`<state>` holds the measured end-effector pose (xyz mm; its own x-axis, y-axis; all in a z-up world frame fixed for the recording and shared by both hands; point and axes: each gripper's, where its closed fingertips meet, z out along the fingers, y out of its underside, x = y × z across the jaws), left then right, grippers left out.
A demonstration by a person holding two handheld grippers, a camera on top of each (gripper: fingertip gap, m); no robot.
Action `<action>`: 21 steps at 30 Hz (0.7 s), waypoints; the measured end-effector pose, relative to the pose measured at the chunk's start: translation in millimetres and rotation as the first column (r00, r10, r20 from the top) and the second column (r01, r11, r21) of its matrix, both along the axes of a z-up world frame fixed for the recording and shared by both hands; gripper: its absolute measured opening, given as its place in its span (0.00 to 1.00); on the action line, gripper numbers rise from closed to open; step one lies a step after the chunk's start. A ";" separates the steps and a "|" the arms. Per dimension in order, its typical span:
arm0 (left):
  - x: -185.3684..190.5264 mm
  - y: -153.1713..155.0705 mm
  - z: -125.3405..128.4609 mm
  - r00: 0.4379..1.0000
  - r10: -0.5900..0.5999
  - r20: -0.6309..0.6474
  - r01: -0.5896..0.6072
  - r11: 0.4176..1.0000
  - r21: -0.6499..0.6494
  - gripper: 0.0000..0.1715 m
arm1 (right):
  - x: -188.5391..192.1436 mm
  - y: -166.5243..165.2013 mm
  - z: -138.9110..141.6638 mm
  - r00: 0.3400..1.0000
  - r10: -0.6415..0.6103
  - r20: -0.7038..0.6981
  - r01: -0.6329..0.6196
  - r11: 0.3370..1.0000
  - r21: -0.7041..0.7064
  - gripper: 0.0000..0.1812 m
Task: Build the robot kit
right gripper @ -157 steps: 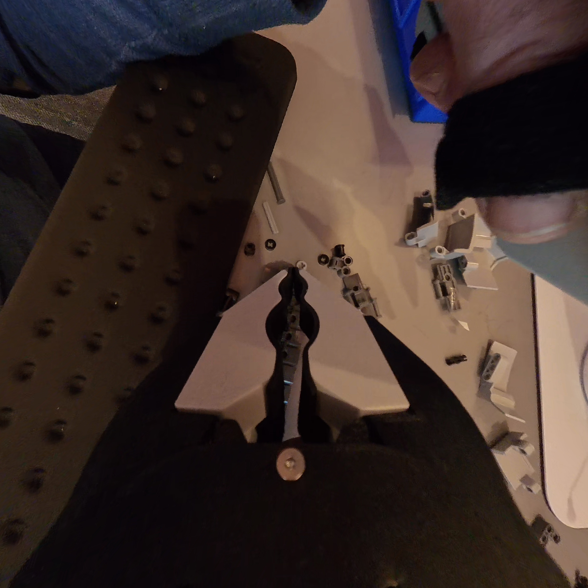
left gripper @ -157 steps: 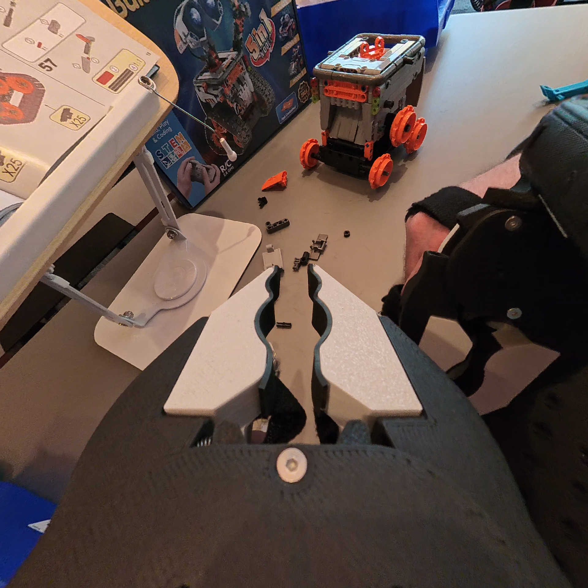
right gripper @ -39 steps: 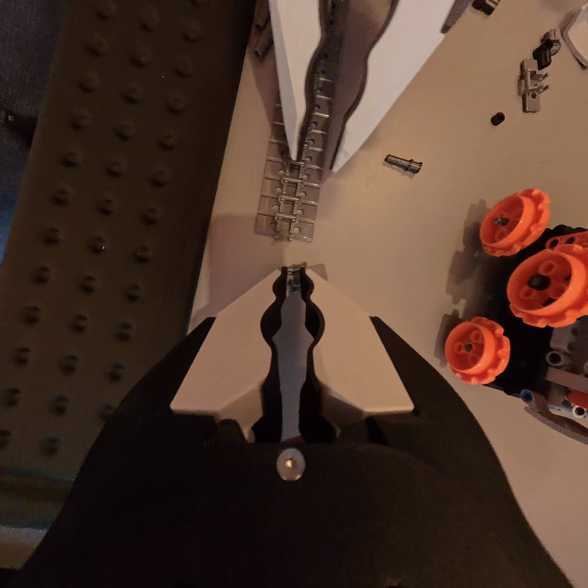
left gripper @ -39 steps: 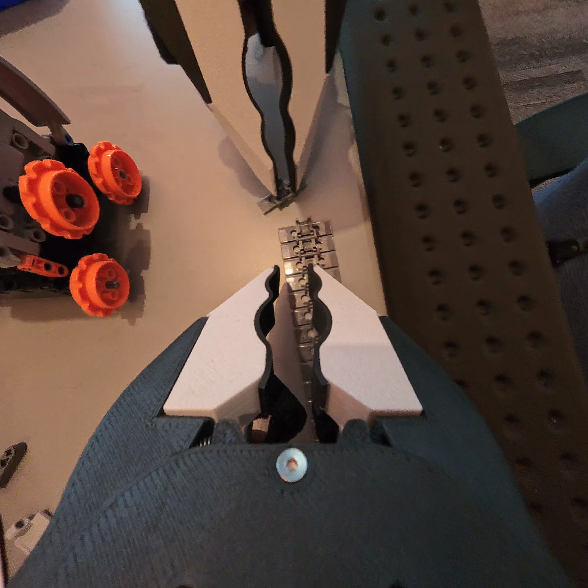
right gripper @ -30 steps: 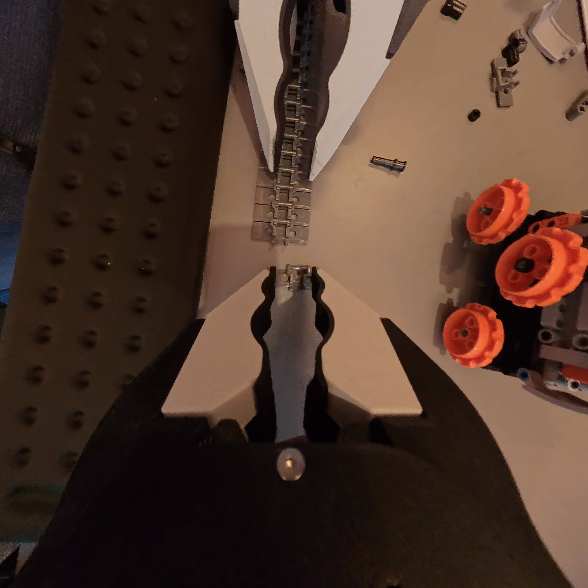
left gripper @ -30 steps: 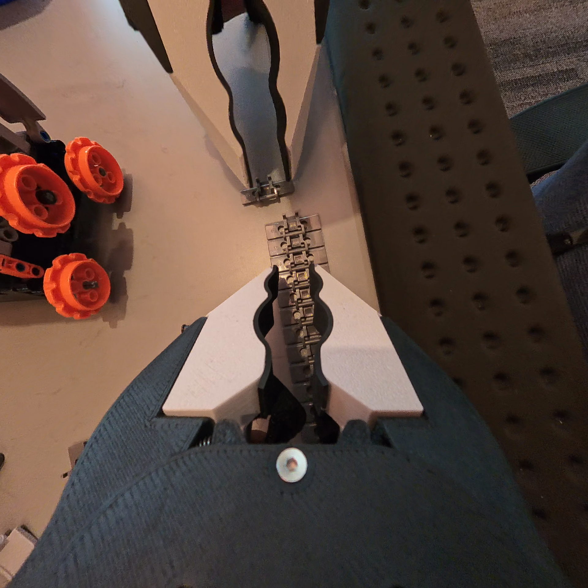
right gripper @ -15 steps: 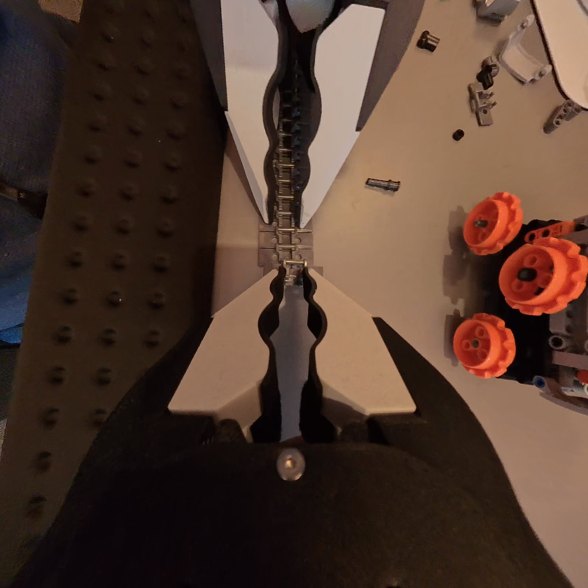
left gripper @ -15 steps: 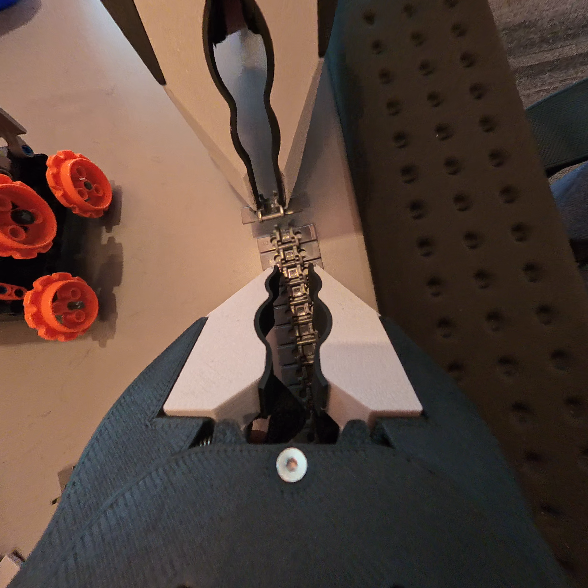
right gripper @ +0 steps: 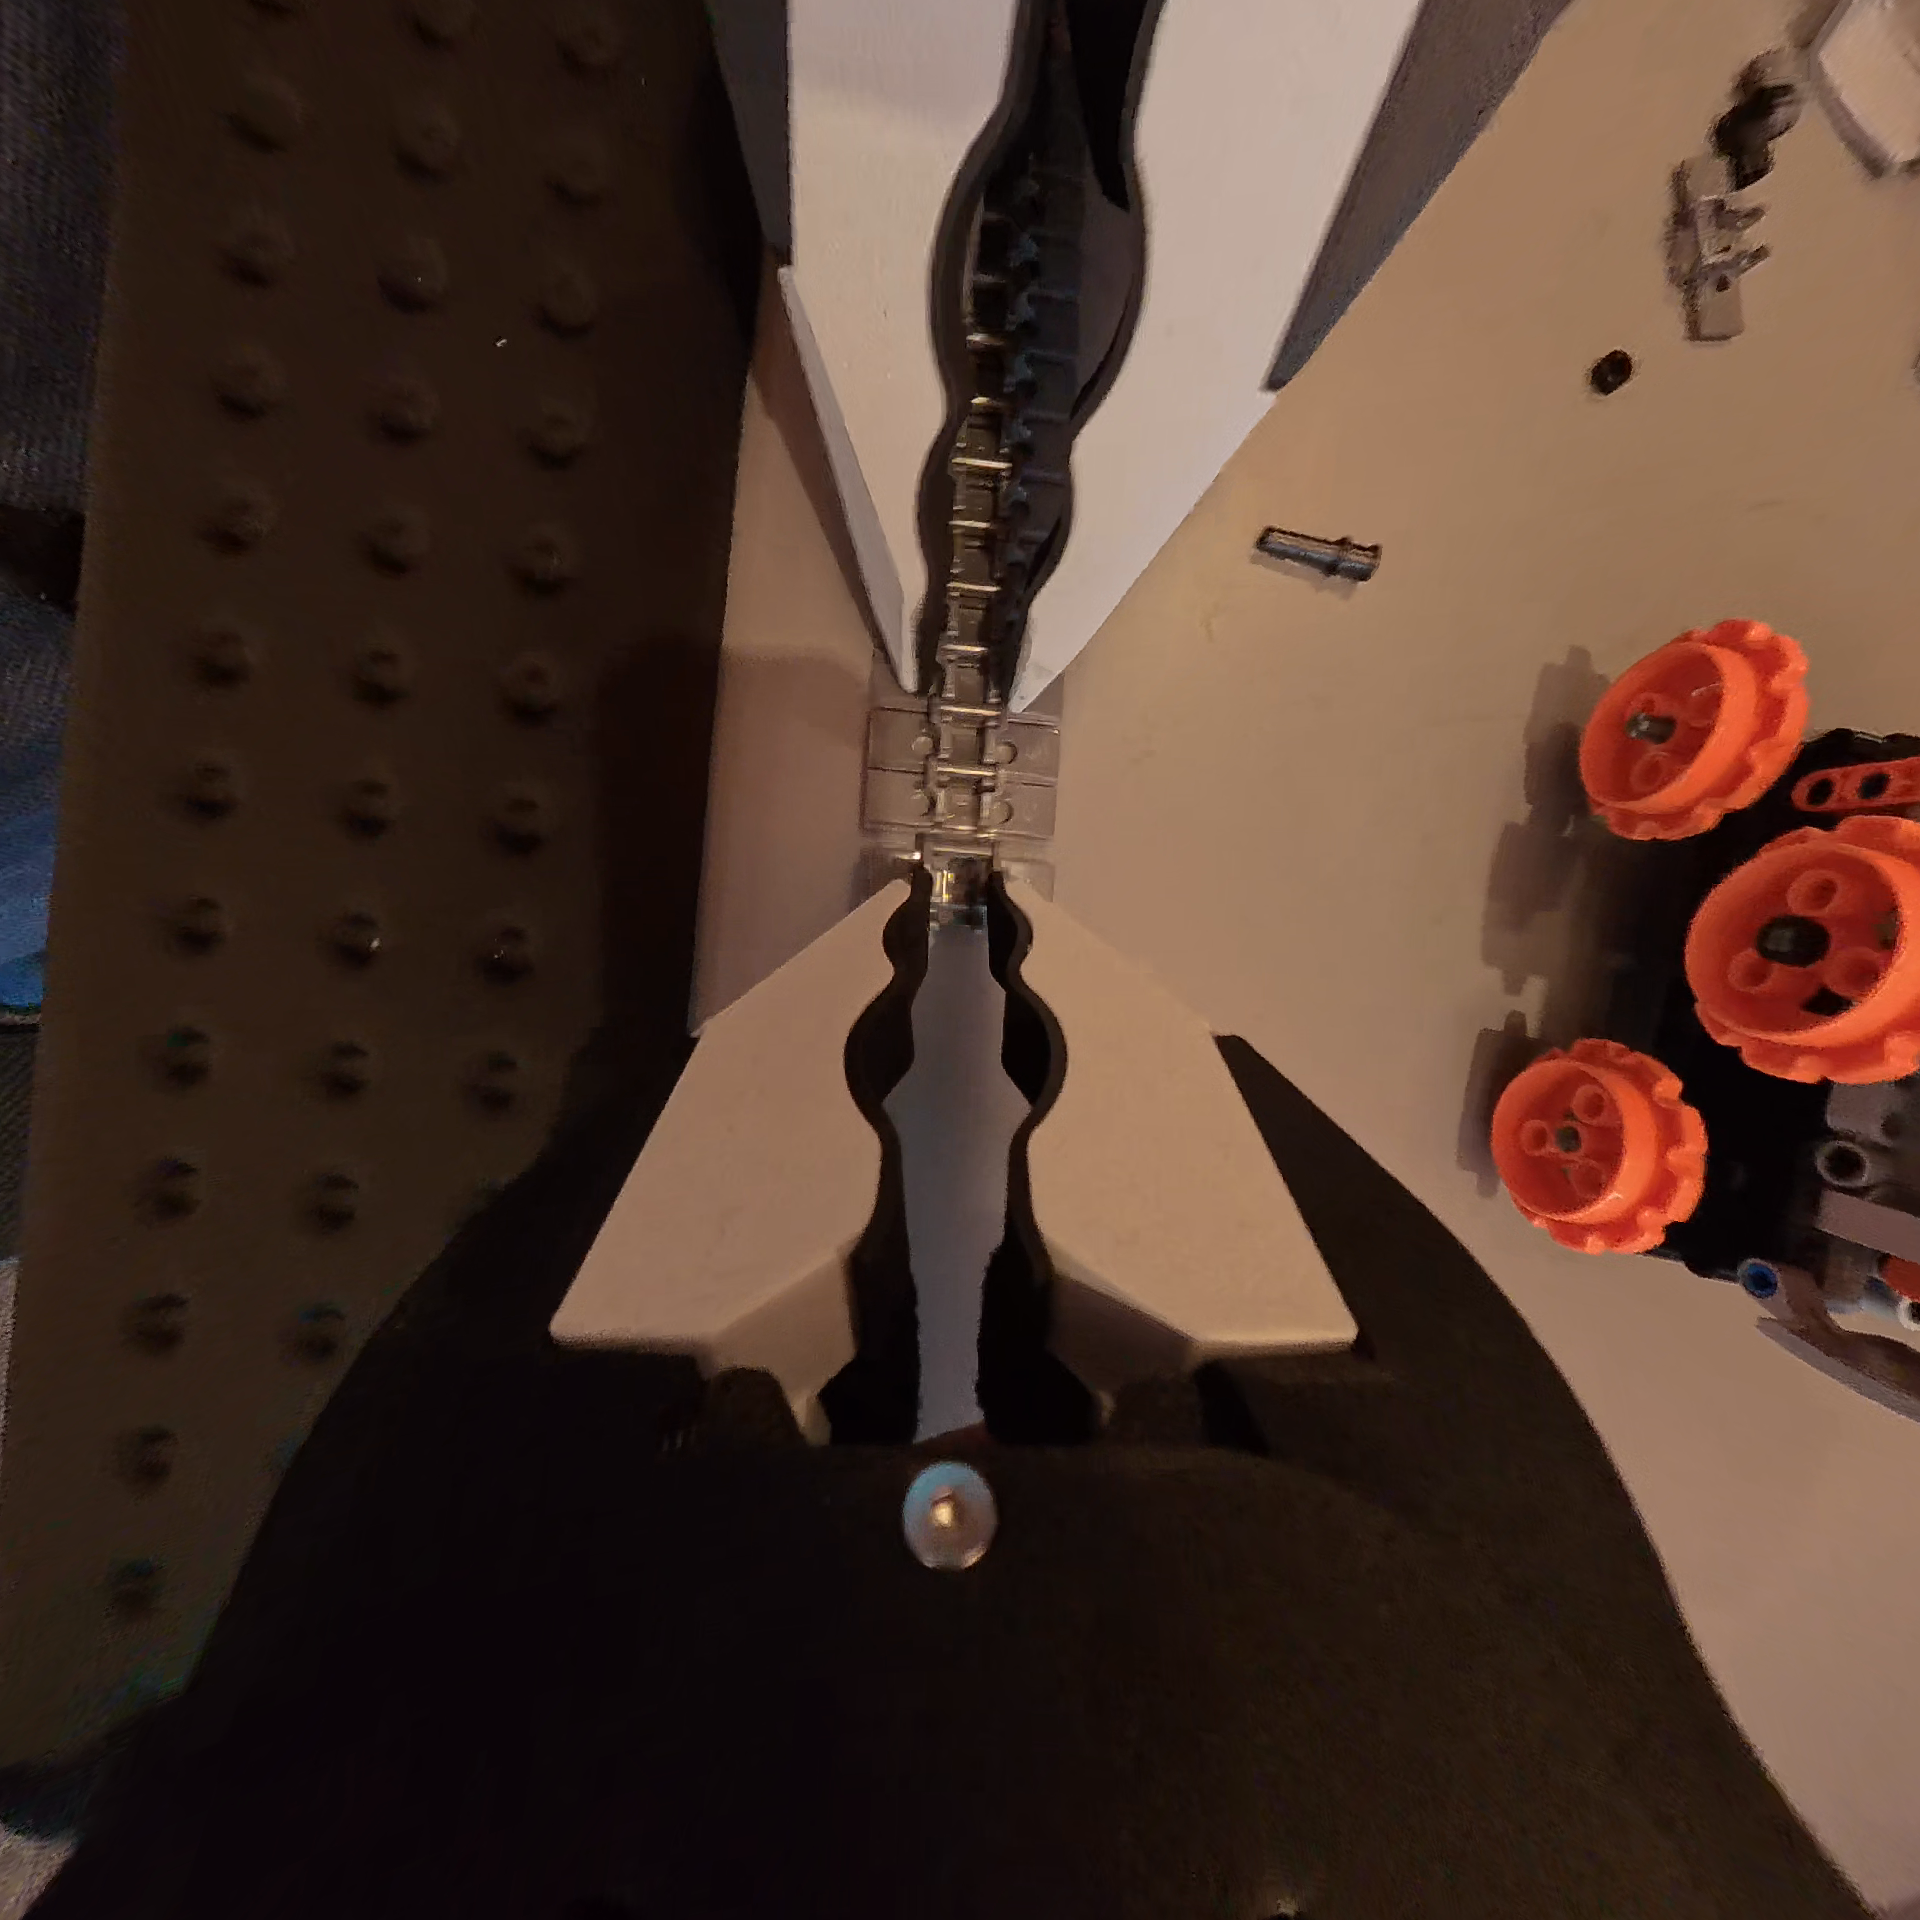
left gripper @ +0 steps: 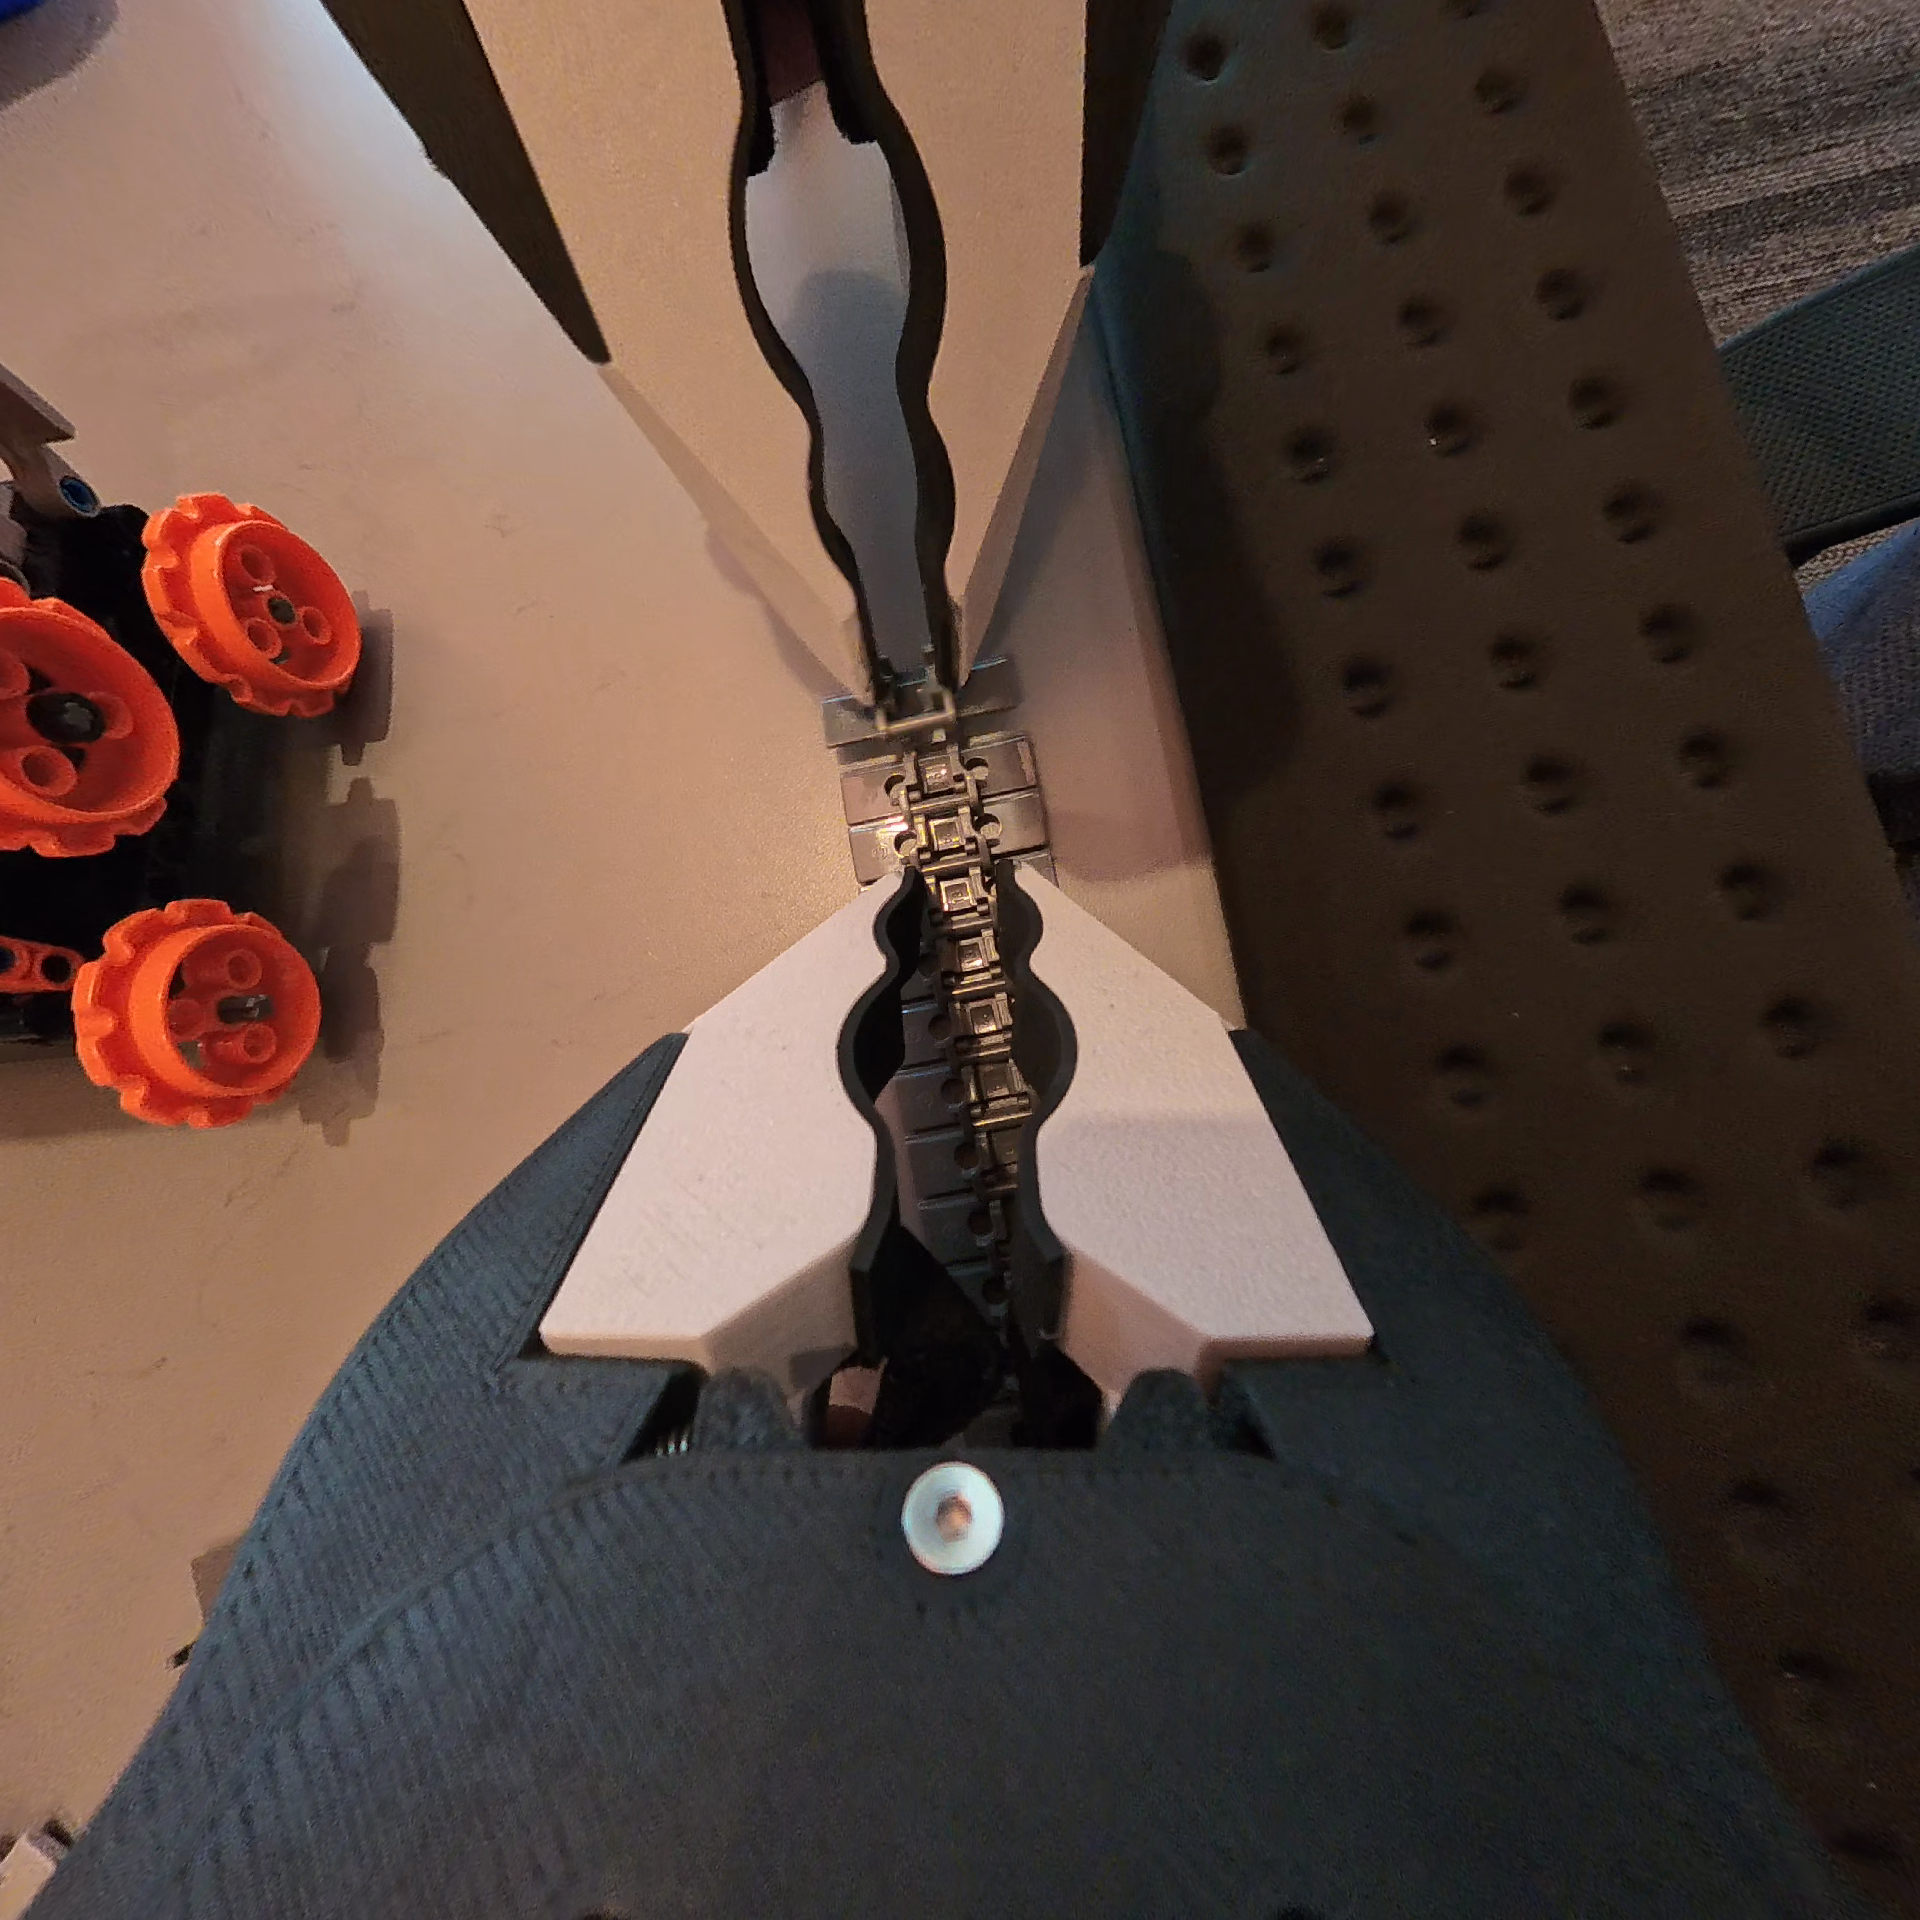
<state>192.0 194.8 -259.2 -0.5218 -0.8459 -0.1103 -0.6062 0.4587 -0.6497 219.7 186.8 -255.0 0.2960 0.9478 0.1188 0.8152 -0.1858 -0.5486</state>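
My left gripper [left gripper: 961,883] is shut on a grey tread chain [left gripper: 940,800] that runs back between its white fingers; the chain's free end sticks out past the tips, low over the tan table [left gripper: 520,468]. My right gripper [right gripper: 956,894] faces it tip to tip and is shut on a single grey tread link [right gripper: 956,906]. The link meets the end of the chain [right gripper: 961,769]. In the left wrist view the right gripper [left gripper: 914,701] comes in from the top with the link [left gripper: 914,719]. In the right wrist view the left gripper [right gripper: 966,675] comes in from the top.
A toy vehicle with orange wheels [left gripper: 197,1008] stands on the table beside the grippers, also in the right wrist view [right gripper: 1808,956]. A dark studded panel [left gripper: 1507,727] [right gripper: 343,727] runs along the other side. A dark pin [right gripper: 1320,556] and small grey parts [right gripper: 1714,249] lie farther off. Both grippers' tips are close together, under 4 cm apart.
The left gripper has gone from loose parts to the chain and closed on it. Over the last second the grippers have closed the gap, bringing the link up to the chain's end.
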 end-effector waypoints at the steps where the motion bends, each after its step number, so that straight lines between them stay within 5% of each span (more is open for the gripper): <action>1: 0.3 -0.2 -0.1 1.000 0.001 0.000 -0.001 1.000 -0.004 0.08 | 0.6 -1.4 -1.1 1.000 0.010 0.010 -0.009 1.000 -0.007 0.04; 14: 1.9 -0.8 -0.4 1.000 -0.004 0.000 0.004 1.000 -0.016 0.08 | 0.7 -0.4 -2.6 0.996 0.019 0.086 -0.017 0.999 -0.033 0.06; 21: 2.3 -0.7 -0.3 1.000 -0.007 0.004 0.007 1.000 -0.012 0.08 | -4.1 1.1 5.1 1.000 0.000 0.015 0.000 1.000 0.013 0.00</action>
